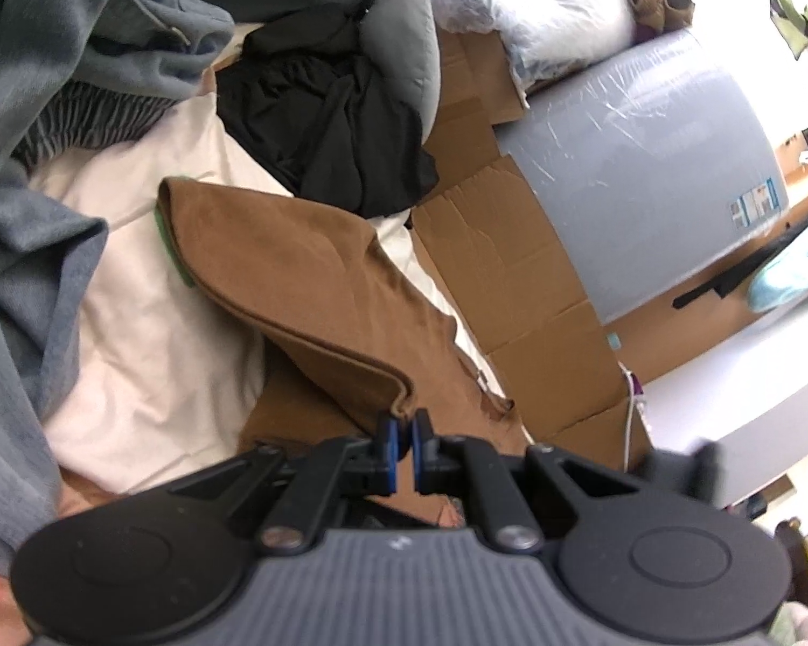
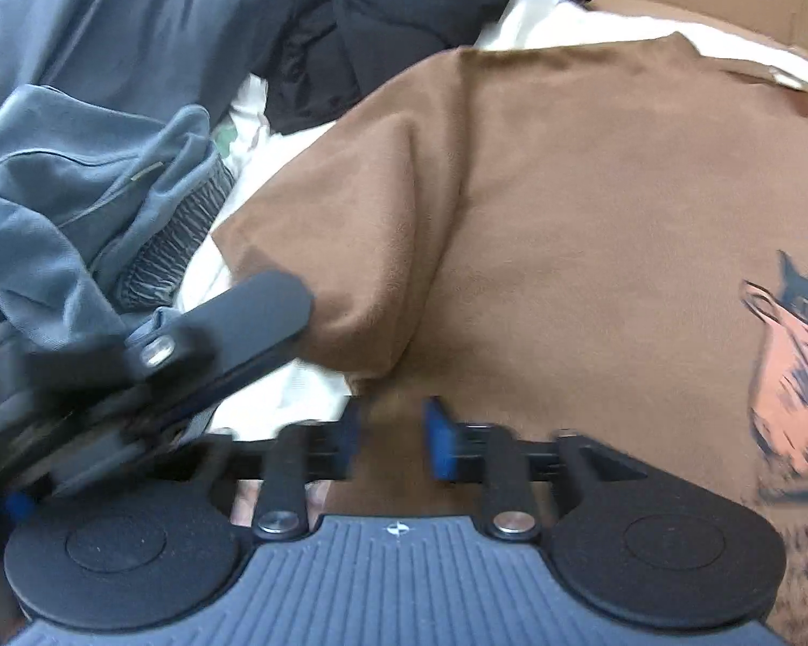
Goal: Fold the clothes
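A brown T-shirt [image 1: 296, 280] lies partly folded on a white sheet [image 1: 145, 334], with a green collar lining at its far end. My left gripper [image 1: 402, 430] is shut, its blue pads pinching the shirt's near hem corner. In the right wrist view the same brown shirt [image 2: 565, 215] fills the middle, with a cat print [image 2: 797, 366] at the right. My right gripper [image 2: 397, 433] sits low over the shirt, its blue pads partway apart with brown cloth showing in the gap. A black finger [image 2: 253, 317] of the left gripper shows blurred at the left.
Blue-grey garments [image 1: 27, 215] are heaped on the left, also seen as a blue-grey pile [image 2: 81, 188]. A black garment [image 1: 328, 124] lies beyond the shirt. Flattened cardboard [image 1: 512, 280] borders the sheet on the right, beside a grey plastic-wrapped block [image 1: 646, 172].
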### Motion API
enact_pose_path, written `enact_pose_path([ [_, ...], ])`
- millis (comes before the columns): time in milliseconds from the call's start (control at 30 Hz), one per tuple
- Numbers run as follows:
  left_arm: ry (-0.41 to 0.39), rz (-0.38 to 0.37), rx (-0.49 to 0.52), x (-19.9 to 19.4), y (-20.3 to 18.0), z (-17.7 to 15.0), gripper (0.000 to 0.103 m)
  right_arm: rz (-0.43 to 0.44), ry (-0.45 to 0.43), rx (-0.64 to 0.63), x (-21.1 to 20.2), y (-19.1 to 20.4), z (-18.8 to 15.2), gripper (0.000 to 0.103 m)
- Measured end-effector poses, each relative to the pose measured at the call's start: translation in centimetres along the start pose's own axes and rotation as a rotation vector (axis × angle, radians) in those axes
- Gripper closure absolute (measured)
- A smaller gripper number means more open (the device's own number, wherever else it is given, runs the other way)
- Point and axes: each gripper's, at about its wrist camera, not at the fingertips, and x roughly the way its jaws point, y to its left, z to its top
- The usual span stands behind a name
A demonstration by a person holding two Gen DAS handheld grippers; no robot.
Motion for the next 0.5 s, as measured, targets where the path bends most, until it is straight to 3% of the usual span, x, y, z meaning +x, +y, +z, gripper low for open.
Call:
enact_pose_path([
  [333, 0.042, 0.039, 0.07, 1.3, -0.1, -1.3, 0.098, -0.162, -0.069, 0.206, -5.6, -4.0, -2.0, 0.055],
  [433, 0.064, 0.047, 0.095, 1.7, 0.1, -1.8, 0.098, -0.17, -0.085, 0.349, -6.6, -6.0, -1.9, 0.055],
  [500, 0.081, 0.059, 0.133, 2.1, -0.2, -2.2, 0.098, -0.178, -0.101, 0.35, -7.1, -6.3, -1.8, 0.055],
])
